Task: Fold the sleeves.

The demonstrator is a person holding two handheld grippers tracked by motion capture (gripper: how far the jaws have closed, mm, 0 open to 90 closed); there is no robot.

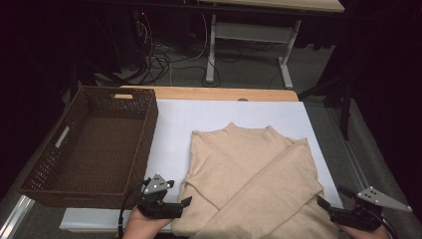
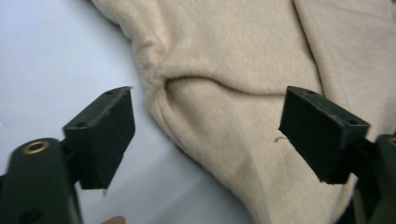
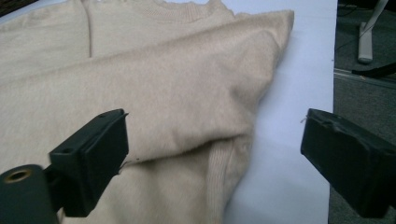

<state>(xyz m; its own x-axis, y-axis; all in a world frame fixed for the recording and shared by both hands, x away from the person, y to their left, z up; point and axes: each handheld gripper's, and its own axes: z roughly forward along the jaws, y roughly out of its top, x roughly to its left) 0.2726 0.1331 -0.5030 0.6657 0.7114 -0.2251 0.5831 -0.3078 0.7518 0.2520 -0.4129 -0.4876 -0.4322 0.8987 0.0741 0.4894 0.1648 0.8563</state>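
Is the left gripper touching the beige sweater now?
Apart. In the left gripper view, the left gripper stands wide open, and its pads hang clear of the sweater.

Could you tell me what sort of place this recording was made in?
Probably a lab or workshop set up for recording: a paper-covered table with a beige sweater and wicker basket, loose cables on the floor, another workbench behind.

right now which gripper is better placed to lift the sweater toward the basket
Left, probably. The left gripper is open at the sweater's near-left edge, right beside the basket. The right gripper is open too, but at the sweater's far side from the basket.
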